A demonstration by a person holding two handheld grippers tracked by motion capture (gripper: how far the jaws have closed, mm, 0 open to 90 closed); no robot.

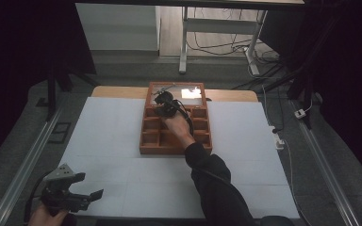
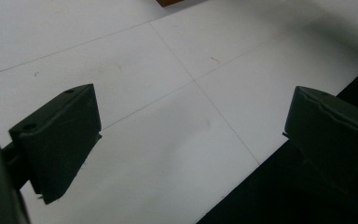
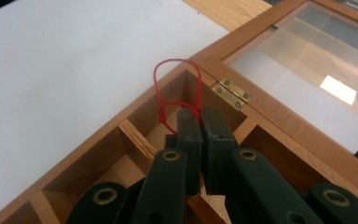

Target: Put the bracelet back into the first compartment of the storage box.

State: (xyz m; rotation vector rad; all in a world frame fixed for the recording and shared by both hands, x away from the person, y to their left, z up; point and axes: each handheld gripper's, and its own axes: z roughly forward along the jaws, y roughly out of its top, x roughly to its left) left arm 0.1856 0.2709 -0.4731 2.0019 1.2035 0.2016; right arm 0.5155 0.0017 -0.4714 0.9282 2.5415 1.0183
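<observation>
Right gripper (image 3: 200, 114) is over the wooden compartment box (image 1: 176, 149), at its far-left corner cell next to the hinge side. Jaws are pinched together on a thin red string loop (image 3: 177, 79); the loop sticks up out of the jaw tips and arcs over the corner cell's rim. 2 loops visible, 1 larger above, 1 smaller just at the left jaw tip, with a small knot or twist beside it. Cannot tell what, if anything, hangs from the string below the jaws.

Box sits mid-table on the white sheet (image 1: 113, 141), lid (image 1: 176, 92) swung open and lying flat on the far side. Lid has a clear pane reflecting a bright patch of light. Brass hinge (image 3: 233, 93) joins lid and box, just right of the jaw tips in the right gripper view. Box interior is divided into several small cells by wooden partitions; the ones I can see into look bare wood.

In the high view the right hand (image 1: 179, 129) reaches across the box from the near side, dark sleeve trailing back to the bottom edge.

Left gripper (image 1: 82, 188) is at the near-left corner of the table, well apart from the box. Jaws spread wide, nothing between them, white sheet beneath.
</observation>
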